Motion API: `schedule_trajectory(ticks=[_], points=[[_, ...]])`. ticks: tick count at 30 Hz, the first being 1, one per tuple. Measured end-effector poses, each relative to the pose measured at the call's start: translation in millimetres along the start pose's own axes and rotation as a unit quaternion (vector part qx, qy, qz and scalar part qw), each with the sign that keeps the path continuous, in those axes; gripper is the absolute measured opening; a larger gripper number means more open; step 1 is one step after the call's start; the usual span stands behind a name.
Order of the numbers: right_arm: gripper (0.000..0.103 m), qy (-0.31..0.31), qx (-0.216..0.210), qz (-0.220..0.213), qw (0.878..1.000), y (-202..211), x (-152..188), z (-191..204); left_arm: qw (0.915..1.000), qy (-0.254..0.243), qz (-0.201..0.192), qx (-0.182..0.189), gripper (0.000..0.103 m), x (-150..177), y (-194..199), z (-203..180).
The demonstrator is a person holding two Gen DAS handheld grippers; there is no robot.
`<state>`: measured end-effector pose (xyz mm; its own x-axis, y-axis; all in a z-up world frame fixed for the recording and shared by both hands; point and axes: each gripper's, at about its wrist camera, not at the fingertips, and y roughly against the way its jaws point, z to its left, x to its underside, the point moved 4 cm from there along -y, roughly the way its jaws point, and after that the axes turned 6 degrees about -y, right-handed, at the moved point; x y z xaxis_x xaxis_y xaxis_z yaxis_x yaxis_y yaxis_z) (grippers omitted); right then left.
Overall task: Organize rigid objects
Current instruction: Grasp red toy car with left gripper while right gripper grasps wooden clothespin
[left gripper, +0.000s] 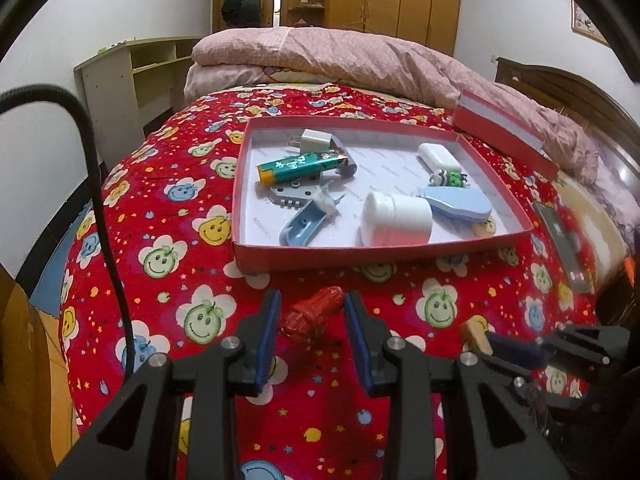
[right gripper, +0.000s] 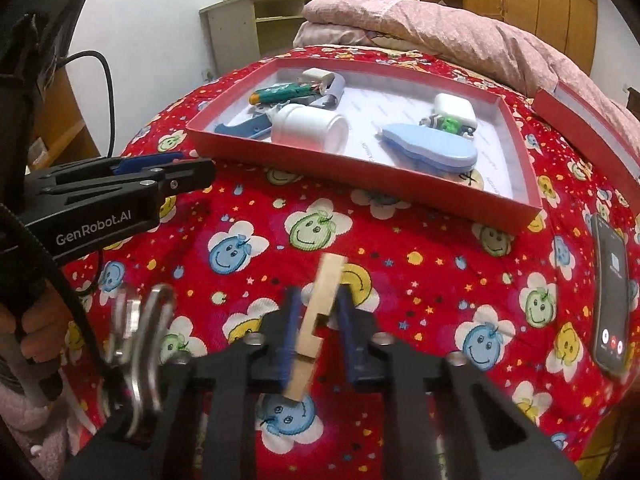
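A shallow red box (left gripper: 400, 250) lies on the bed's flowered red cover. In it are a white bottle (left gripper: 396, 216), a pale blue case (left gripper: 460, 204), a green tube (left gripper: 300, 166), a white charger (left gripper: 316, 140) and other small items. My left gripper (left gripper: 312, 308) hovers just before the box's near wall, shut on a ridged red plastic piece (left gripper: 316, 314). My right gripper (right gripper: 316, 300) is shut on a wooden clothespin (right gripper: 320, 312), which stands upright between the blue pads, above the cover in front of the box (right gripper: 360, 184).
The box's lid (left gripper: 504, 136) leans at the back right against a pink quilt (left gripper: 360, 56). A phone (right gripper: 610, 292) with a lit screen lies on the cover at the right. A metal carabiner (right gripper: 140, 332) hangs near my right gripper. A shelf unit (left gripper: 132, 76) stands by the left wall.
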<state>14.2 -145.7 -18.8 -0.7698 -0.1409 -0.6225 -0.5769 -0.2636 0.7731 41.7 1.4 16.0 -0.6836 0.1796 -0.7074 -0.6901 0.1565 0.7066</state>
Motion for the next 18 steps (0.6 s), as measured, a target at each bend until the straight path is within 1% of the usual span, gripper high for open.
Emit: schedule_trajectory(ticks=[7,11,18], points=[[0.012,-0.015,-0.016,-0.002,1.0,3.0,-0.6,-3.7,1.0,0.005,-0.006,0.002,0.034,-1.0,5.6,1.9],[0.012,-0.019,-0.016,-0.008,1.0,7.5,-2.6,-5.6,0.9999,0.008,-0.009,0.004,0.034,-2.9,8.4,3.2],[0.012,-0.024,-0.019,-0.018,0.999,14.1,-12.9,-10.8,0.9998,0.008,-0.018,0.005,0.034,-19.7,12.1,0.8]])
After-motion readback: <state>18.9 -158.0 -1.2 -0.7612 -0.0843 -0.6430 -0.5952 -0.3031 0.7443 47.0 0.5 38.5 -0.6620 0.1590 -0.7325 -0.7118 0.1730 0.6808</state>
